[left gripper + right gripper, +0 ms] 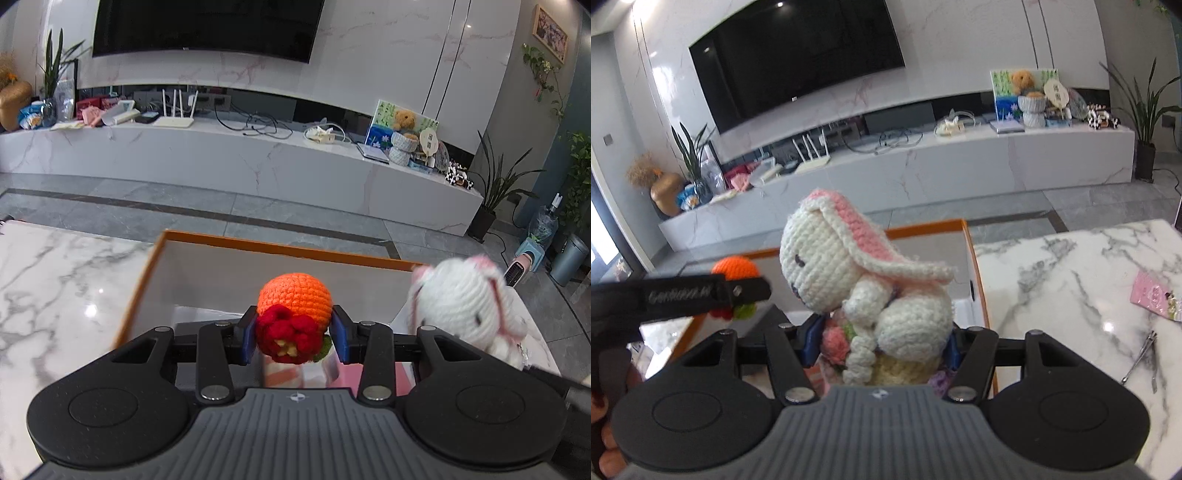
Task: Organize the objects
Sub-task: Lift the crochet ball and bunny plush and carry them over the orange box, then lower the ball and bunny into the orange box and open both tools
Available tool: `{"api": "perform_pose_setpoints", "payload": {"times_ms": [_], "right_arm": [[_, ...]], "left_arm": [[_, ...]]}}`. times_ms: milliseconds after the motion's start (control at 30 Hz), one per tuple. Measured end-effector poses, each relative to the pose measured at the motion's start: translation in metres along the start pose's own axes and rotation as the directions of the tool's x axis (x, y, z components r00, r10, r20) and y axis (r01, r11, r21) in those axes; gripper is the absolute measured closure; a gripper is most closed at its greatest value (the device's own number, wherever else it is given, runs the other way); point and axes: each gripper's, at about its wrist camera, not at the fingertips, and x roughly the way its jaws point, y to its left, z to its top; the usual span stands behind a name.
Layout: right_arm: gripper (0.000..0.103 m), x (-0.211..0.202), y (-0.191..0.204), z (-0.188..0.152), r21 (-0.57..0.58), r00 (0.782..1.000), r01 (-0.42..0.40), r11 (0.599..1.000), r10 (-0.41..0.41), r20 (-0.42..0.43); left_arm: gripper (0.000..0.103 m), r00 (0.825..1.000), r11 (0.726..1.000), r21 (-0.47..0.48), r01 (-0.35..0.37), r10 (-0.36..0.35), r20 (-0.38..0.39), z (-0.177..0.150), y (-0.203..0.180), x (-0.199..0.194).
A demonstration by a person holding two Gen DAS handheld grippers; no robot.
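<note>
My left gripper (294,334) is shut on a crocheted orange ball with a red flower (293,314), held above an orange-rimmed box (258,245). A white crocheted rabbit with pink ears (868,280) is clamped in my right gripper (881,345), over the same box's right side (977,280). The rabbit also shows blurred at the right of the left wrist view (465,299). Seen from the right wrist, the left gripper's arm (683,293) crosses at the left with the orange ball (735,271) behind it.
The box sits on a white marble table (1071,266). A pink packet (1156,297) and metal nail clippers (1141,354) lie on the table's right part. Pink items (340,373) lie in the box under the left gripper. A TV bench (258,158) stands beyond the floor.
</note>
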Motion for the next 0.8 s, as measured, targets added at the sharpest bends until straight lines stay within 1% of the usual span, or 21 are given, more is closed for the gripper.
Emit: {"api": "perform_pose_setpoints", "payload": {"times_ms": [167, 333, 400, 700, 800], "right_arm": [[0.041, 0.02, -0.008, -0.008, 0.014, 0.999, 0.005, 1.0, -0.004, -0.042], [0.041, 0.029, -0.001, -0.01, -0.05, 0.999, 0.033, 0.998, -0.035, -0.033], [0.04, 0.032, 0.003, -0.011, -0.081, 0.998, 0.061, 0.995, -0.063, -0.03], [0.039, 0.042, 0.014, -0.017, -0.175, 0.99, 0.135, 0.975, -0.14, -0.016], [0.04, 0.042, 0.012, -0.018, -0.153, 0.99, 0.144, 0.978, -0.143, 0.021]], "left_arm": [[0.057, 1.0, 1.0, 0.004, -0.015, 0.015, -0.021, 0.002, -0.008, 0.025], [0.057, 0.999, 0.999, 0.016, -0.03, 0.03, -0.039, 0.002, -0.012, 0.04], [0.057, 0.998, 0.999, 0.022, -0.038, 0.039, -0.045, 0.003, -0.013, 0.046], [0.057, 0.991, 0.996, 0.033, -0.082, 0.085, -0.106, 0.003, -0.01, 0.064], [0.057, 0.99, 0.995, 0.029, -0.096, 0.098, -0.102, 0.004, -0.011, 0.062]]}}
